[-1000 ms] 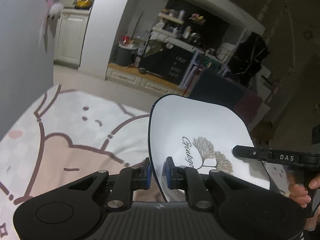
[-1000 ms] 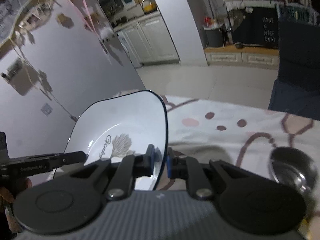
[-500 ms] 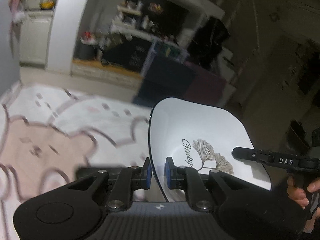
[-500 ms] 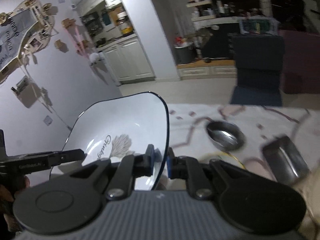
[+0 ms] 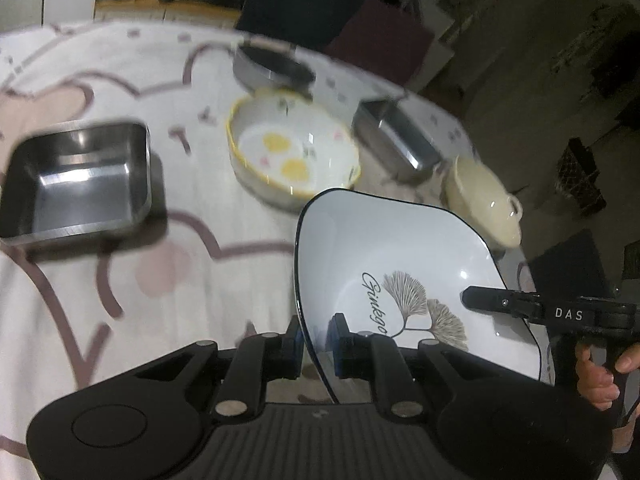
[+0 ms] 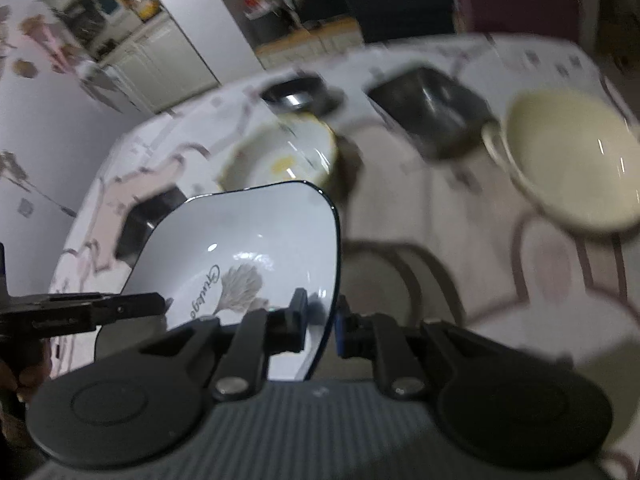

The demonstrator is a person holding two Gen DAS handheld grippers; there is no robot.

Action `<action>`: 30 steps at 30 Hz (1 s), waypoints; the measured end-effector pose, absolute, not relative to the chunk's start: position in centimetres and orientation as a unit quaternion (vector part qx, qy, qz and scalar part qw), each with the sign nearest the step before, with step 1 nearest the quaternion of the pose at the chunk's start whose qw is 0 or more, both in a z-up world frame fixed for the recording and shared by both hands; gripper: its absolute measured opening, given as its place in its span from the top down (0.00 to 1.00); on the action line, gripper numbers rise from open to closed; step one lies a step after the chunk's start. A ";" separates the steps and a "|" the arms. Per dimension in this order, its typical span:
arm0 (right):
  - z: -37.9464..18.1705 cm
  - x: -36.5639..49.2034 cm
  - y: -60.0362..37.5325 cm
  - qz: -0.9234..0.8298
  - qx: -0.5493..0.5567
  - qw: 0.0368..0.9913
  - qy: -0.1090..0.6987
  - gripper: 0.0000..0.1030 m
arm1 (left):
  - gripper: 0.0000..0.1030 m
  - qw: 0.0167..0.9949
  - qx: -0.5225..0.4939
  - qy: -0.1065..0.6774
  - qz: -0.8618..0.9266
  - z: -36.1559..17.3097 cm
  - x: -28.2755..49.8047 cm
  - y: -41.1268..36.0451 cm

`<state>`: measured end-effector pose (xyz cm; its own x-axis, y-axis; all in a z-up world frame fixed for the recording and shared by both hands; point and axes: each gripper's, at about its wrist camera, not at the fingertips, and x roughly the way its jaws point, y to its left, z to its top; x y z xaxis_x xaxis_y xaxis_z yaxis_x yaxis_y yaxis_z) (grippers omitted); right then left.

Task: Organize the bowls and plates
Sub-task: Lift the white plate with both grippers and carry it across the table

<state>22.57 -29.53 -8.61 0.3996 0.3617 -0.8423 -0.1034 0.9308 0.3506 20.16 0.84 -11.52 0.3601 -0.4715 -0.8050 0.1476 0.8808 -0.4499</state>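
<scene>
A white square plate with a dark rim and a ginkgo leaf print (image 5: 400, 256) (image 6: 248, 240) is held in the air above the table by both grippers. My left gripper (image 5: 316, 344) is shut on its left rim. My right gripper (image 6: 322, 320) is shut on its right rim. Each gripper shows in the other's view, at the plate's far side. On the table lie a white bowl with a yellow rim (image 5: 292, 152) (image 6: 280, 156), a cream handled bowl (image 5: 484, 196) (image 6: 572, 168), two square steel trays (image 5: 80, 176) (image 5: 400, 144) and a round steel bowl (image 5: 272, 68).
The table wears a white and pink cartoon cloth (image 5: 160, 280). A dark chair (image 5: 304, 0) stands behind the table's far edge. The right table edge drops to a dark floor (image 5: 560, 120). A white wall (image 6: 40, 120) runs along the left.
Both grippers have tilted down and swung right with the plate between them. The view went from the room and bare cloth to the dishes on the table.
</scene>
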 end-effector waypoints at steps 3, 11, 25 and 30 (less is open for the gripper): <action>-10.3 23.3 -29.8 0.128 0.120 0.817 0.550 0.83 | 0.85 0.799 -0.163 0.550 -0.180 -12.7 20.6 0.0; -14.5 25.4 -30.8 0.091 0.120 0.796 0.586 0.80 | 0.85 0.781 -0.165 0.580 -0.164 -14.6 22.5 -2.2; -16.2 27.5 -31.7 0.067 0.135 0.790 0.595 0.80 | 0.85 0.775 -0.170 0.590 -0.150 -15.6 24.2 -2.5; -16.4 27.0 -31.7 0.065 0.122 0.780 0.610 0.79 | 0.86 0.771 -0.143 0.601 -0.155 -15.9 23.9 -3.2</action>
